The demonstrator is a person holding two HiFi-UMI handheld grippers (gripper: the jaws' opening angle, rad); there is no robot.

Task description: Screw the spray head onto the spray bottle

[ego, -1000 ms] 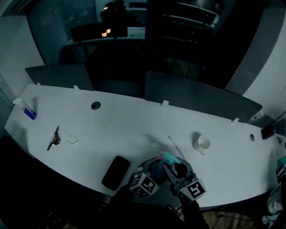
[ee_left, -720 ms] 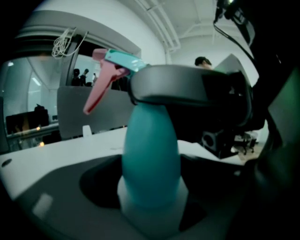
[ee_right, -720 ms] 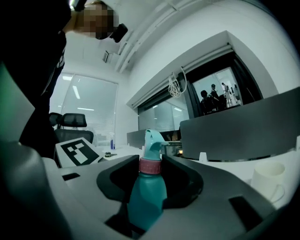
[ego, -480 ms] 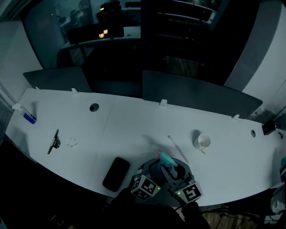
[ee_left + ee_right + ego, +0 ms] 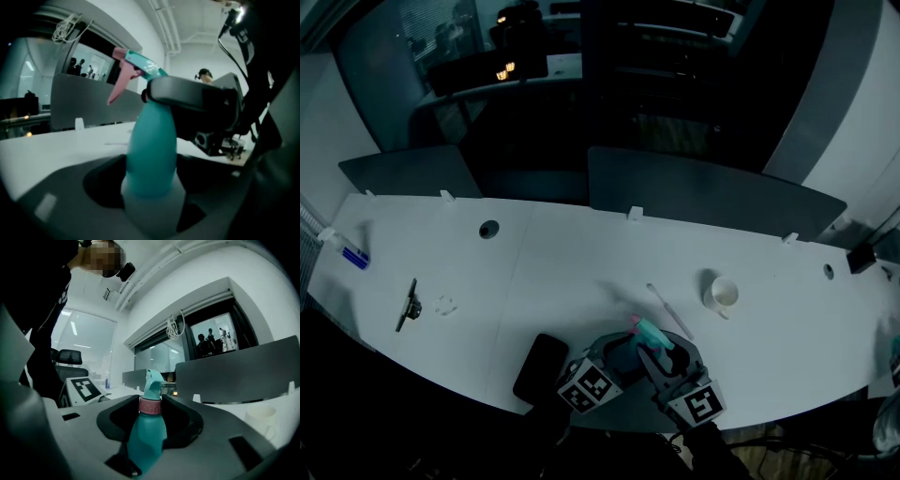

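Both grippers met over the near edge of the white bench [image 5: 534,272], close to a dark phone [image 5: 540,367], with the spray bottle [image 5: 152,154] held between them. The left gripper [image 5: 617,352] had the teal body low down between its jaws. Those jaws had just been closing on it and looked clenched round the base. The right gripper [image 5: 668,360] was clamped on the pink collar [image 5: 150,405] of the spray head [image 5: 649,330], whose pink trigger [image 5: 121,79] stuck out to one side above the collar. The collar seemed to sit on the bottle's shoulder with no gap showing, so the threading was probably well along. How tight it was could not be told.

To do this step well, the left gripper would act purely as the anchor. It needed enough squeeze to stop the smooth, tapering body from spinning or sliding, but not so much that the thin plastic buckled. The right gripper would turn only the collar, about the bottle's own long axis. Any tilt between the two risked crossing the thread. Short turns with a fresh hold each time seemed safer than one long wrist roll. The likely slip was the whole bottle turning with the collar, so the body was the thing to watch. The turning should stop once the collar resisted.
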